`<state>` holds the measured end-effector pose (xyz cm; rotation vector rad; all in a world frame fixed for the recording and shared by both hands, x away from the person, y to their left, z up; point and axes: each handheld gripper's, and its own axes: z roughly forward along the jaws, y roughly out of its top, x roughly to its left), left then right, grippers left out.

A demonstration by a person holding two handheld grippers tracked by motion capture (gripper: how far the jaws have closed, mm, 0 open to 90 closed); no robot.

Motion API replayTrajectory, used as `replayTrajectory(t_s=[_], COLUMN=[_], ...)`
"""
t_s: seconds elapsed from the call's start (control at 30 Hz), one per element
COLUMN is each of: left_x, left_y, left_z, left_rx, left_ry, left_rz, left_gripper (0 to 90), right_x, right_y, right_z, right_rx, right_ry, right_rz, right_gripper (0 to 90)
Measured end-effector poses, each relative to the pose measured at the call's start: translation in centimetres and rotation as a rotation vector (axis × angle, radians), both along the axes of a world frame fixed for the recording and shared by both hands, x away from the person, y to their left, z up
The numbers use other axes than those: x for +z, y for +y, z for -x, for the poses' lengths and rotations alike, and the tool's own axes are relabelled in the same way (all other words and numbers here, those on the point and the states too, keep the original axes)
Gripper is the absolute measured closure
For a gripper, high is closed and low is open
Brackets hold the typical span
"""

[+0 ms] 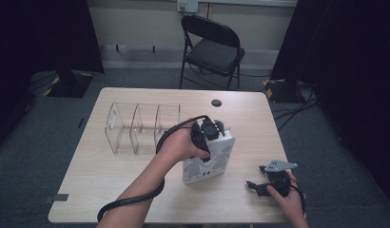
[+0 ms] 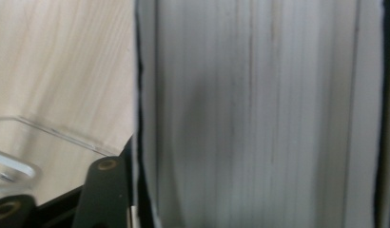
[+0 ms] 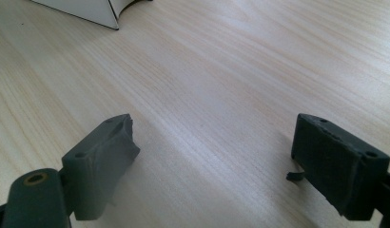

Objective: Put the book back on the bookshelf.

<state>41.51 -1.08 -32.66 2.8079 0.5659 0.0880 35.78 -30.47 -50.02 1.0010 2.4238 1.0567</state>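
The left gripper (image 1: 209, 135) clamps the top of the upright book (image 1: 209, 159) near the tabletop's (image 1: 88, 166) middle, beside the clear organizer (image 1: 141, 128), so it should stay vertical while sliding into a slot, the right gripper (image 1: 259, 186) resting open by the front right corner.

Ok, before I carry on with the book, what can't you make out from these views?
- High view: the left hand-held gripper sits on top of the book; the hand hides whether its pads press.
- Left gripper view: the book's page edges are blurred, and the frame cuts off the clear organizer.
- High view: the book's cover print is too small to read.
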Motion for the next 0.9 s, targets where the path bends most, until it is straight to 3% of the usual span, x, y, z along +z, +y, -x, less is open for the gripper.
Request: replayTrajectory(t_s=[0.23,0.6,0.9], left_x=[0.6,0.7,0.8], left_y=[-0.1,-0.6,0.0], left_z=[0.3,1.0,0.9], left_rx=[0.016,0.054,0.09], left_ry=[0.025,0.015,0.052], left_rz=[-0.016,-0.037,-0.039], left_gripper=[50.8,52.3,52.4], right_x=[0.0,0.0,0.0], right_y=[0.0,0.0,0.0], right_z=[0.0,0.0,0.0], right_rx=[0.0,-0.001,0.0], right_ry=[0.0,0.0,0.0], right_rz=[0.0,0.0,0.0], right_gripper=[13.4,13.4,13.4])
